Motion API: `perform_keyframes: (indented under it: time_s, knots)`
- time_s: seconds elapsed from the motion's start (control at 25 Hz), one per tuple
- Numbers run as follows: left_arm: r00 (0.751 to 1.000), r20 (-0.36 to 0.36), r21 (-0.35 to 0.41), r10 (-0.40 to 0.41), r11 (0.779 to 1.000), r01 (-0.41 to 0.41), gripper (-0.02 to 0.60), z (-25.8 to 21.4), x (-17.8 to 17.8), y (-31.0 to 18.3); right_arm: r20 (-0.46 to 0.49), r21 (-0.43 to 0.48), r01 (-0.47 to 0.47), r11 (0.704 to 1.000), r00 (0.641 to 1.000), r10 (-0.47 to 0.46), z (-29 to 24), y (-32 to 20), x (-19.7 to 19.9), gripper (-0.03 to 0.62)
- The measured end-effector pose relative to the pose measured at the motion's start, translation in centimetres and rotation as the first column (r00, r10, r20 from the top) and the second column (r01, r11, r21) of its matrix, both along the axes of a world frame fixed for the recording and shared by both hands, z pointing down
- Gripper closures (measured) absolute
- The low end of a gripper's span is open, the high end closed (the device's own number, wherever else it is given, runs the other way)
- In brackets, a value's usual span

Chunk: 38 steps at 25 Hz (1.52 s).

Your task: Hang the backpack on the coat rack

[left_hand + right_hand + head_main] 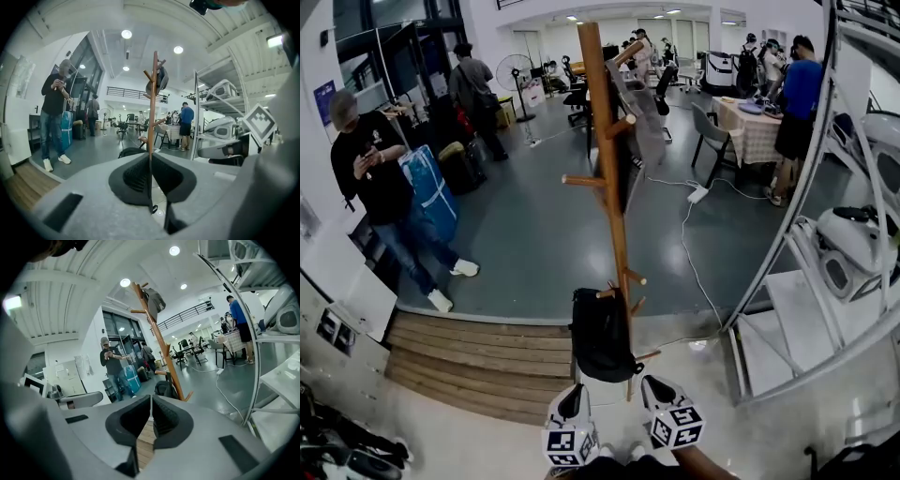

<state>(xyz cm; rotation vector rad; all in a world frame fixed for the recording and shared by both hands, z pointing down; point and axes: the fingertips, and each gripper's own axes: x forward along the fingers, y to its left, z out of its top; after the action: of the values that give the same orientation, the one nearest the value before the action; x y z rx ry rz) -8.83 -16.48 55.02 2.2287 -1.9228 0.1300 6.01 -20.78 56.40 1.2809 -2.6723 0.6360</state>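
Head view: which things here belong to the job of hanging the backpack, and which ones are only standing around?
Belong to the job:
black backpack, wooden coat rack, left gripper, right gripper.

Only standing around:
floor fan, blue bag, table with checked cloth, white power strip, grey chair.

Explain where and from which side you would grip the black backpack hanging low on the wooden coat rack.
The backpack hangs slack from a low peg, so grip its top edge there, probably coming from the left in the head view; the rack's pole blocks its right side.
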Motion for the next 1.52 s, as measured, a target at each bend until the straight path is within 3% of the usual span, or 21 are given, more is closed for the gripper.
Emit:
perform_keyframes:
  time_s: [0.44, 1.52]
  knots:
    - [1.0, -0.006, 0.006, 0.009, 1.0, -0.009, 0.552, -0.5, -1.3, 2.5, -0.043, 0.062, 0.021, 0.998, 0.999, -0.019, -2.3, 3.5, -3.0, 0.576]
    - [0.999, 0.008, 0.006, 0.047, 0.999, -0.047, 0.552, 0.1, -3.6, 4.8, -0.081, 0.046, 0.008, 0.999, 0.997, -0.004, -1.1, 6.8, -6.1, 0.582]
